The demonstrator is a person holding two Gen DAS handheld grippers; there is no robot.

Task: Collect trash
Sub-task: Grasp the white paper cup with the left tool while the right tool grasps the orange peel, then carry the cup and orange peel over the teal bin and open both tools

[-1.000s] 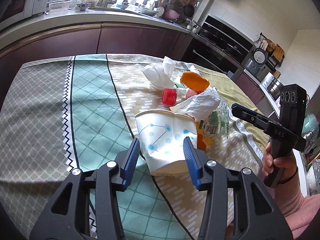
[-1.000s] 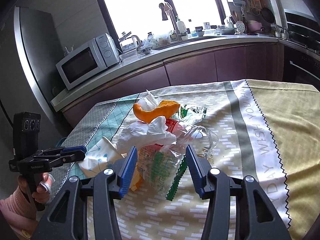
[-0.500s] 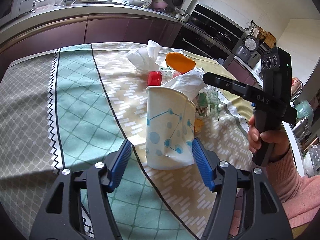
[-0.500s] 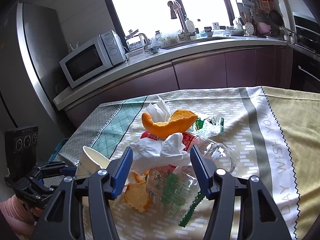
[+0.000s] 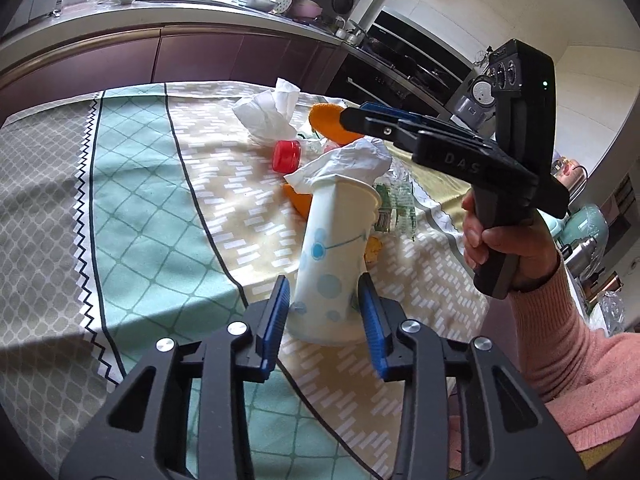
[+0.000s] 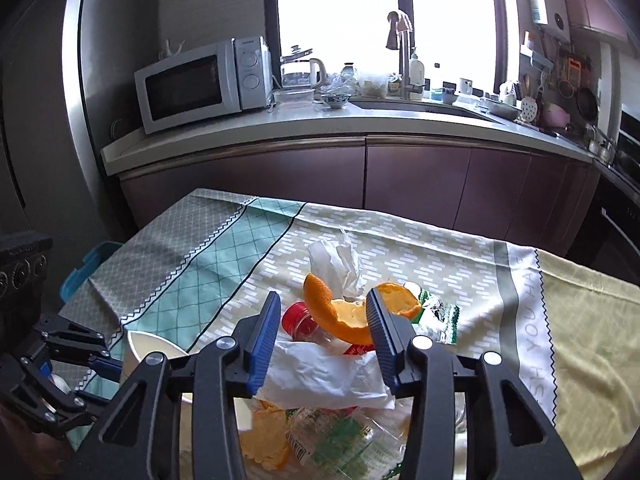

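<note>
Blue pads of the left gripper (image 5: pixel 323 312) press on the lower sides of a white paper cup (image 5: pixel 334 256) with blue dots, holding it upright at the near edge of the table; its jaws have just been closing, and the cup is squeezed narrow between them. Just beyond the cup's rim lies a crumpled white tissue (image 5: pixel 346 162), and past that, toward the far side, a red bottle cap (image 5: pixel 286 155), a curl of orange peel (image 5: pixel 328 122) and a second wad of tissue (image 5: pixel 266 114), all on a patterned tablecloth (image 5: pixel 132 216).

To the right, a person's hand (image 5: pixel 506 242) in a pink sleeve holds the right gripper (image 6: pixel 320 330) low over the pile. Its jaws have just been closing too, and in its own view the near tissue lies beneath and between the fingers; whether the pads already pinch it cannot be told. Under the tissue sit a clear plastic bottle (image 6: pixel 334 440) with a green label and more peel. A blue bin edge (image 6: pixel 86 270) shows off the table's left side.

The step in hand looks like gathering: cup held as a container, tissue being picked up. The next move likely calls for lifting the tissue clear of the bottle and pushing it into the cup's mouth, while keeping the cup upright without crushing it.
</note>
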